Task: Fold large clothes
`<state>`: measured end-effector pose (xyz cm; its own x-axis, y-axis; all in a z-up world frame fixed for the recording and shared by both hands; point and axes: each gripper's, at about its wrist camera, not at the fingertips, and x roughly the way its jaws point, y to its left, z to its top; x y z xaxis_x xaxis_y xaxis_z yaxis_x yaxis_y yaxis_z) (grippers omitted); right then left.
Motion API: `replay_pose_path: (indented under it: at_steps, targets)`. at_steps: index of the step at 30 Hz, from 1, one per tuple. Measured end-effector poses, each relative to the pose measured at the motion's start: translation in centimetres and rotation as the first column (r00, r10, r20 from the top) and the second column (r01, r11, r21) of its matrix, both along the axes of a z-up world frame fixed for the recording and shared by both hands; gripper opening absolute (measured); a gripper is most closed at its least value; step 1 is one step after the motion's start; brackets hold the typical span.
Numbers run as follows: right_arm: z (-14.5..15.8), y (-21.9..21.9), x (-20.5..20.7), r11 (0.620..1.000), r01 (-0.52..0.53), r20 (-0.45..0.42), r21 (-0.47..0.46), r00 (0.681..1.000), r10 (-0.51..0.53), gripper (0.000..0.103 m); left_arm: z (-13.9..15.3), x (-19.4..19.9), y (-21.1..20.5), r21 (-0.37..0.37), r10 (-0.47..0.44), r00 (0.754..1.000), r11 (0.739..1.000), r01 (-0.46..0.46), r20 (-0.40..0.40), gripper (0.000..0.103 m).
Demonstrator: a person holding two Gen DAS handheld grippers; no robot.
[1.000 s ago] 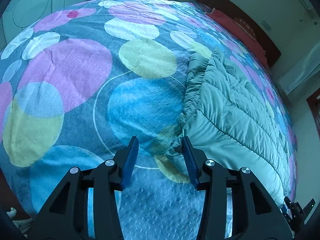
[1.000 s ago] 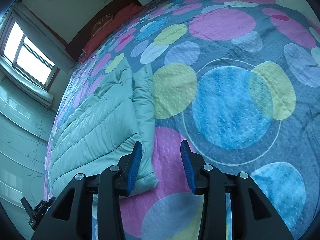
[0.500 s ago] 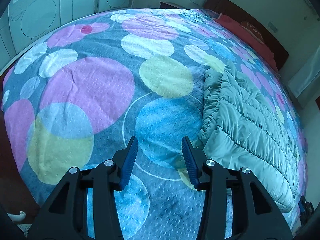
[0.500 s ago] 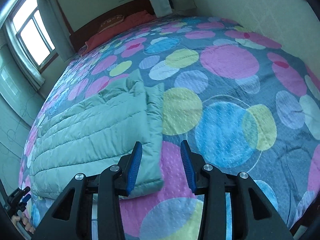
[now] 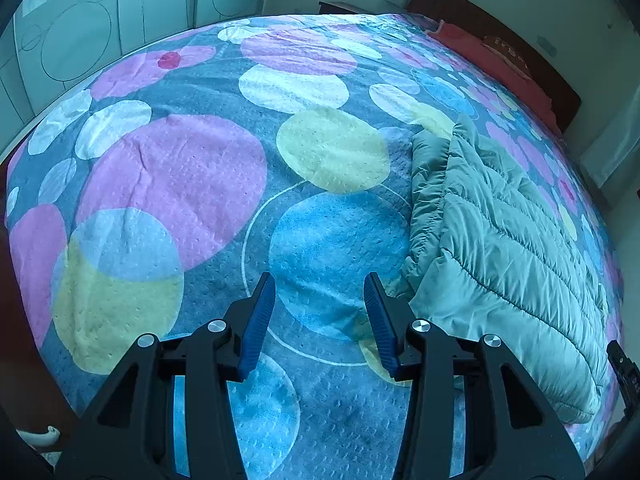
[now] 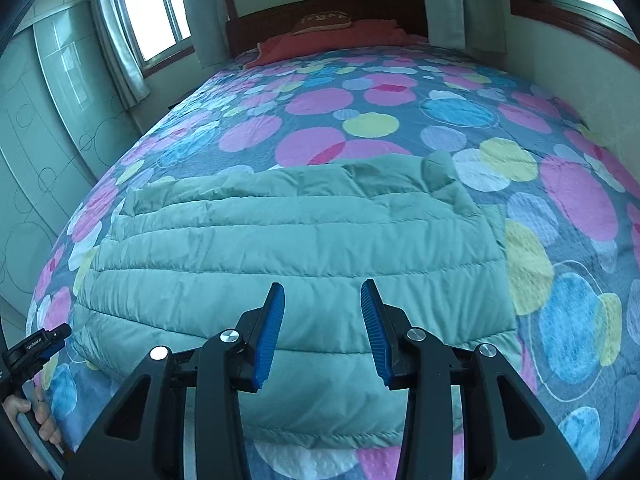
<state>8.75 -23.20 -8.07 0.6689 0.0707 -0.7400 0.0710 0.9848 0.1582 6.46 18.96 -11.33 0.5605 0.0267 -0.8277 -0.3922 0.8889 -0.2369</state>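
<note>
A folded mint-green quilted jacket (image 6: 296, 248) lies flat on the bed. In the left wrist view the jacket (image 5: 500, 240) sits to the right. My left gripper (image 5: 318, 284) is open and empty above the bedspread, just left of the jacket's near corner. My right gripper (image 6: 322, 292) is open and empty, held above the jacket's near edge. The left gripper also shows at the lower left edge of the right wrist view (image 6: 36, 346), held by a hand.
The bed is covered by a blue bedspread (image 6: 560, 200) with pink, yellow and blue circles. A red pillow (image 6: 340, 38) and dark wooden headboard (image 6: 260, 24) are at the far end. Wardrobe doors (image 6: 48, 128) stand left, a wall (image 6: 580, 60) right.
Both grippers have pulled back and up from the jacket. The right wrist view has swung from the jacket's side edge to face it squarely toward the headboard. The jaws stayed open.
</note>
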Motion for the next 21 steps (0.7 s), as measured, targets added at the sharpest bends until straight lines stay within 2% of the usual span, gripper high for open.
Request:
replay_pose_path:
  at_steps: [14, 17, 21]
  targets:
    - [-0.3, 6.6, 4.1, 0.987, -0.102, -0.013, -0.125, 0.995, 0.101, 0.040, -0.8, 1.0, 0.8, 0.057, 0.015, 1.000, 0.998, -0.013, -0.026, 0.046]
    - [-0.7, 7.5, 4.7, 0.982, -0.113, -0.028, -0.153, 0.994, 0.110, 0.040, -0.6, 1.2, 0.6, 0.088, 0.009, 1.000, 0.996, -0.007, -0.026, 0.046]
    - [-1.8, 8.3, 5.4, 0.975, -0.127, -0.057, -0.184, 0.991, 0.118, 0.040, -0.3, 1.6, 0.5, 0.137, 0.000, 1.000, 0.990, 0.003, -0.020, 0.052]
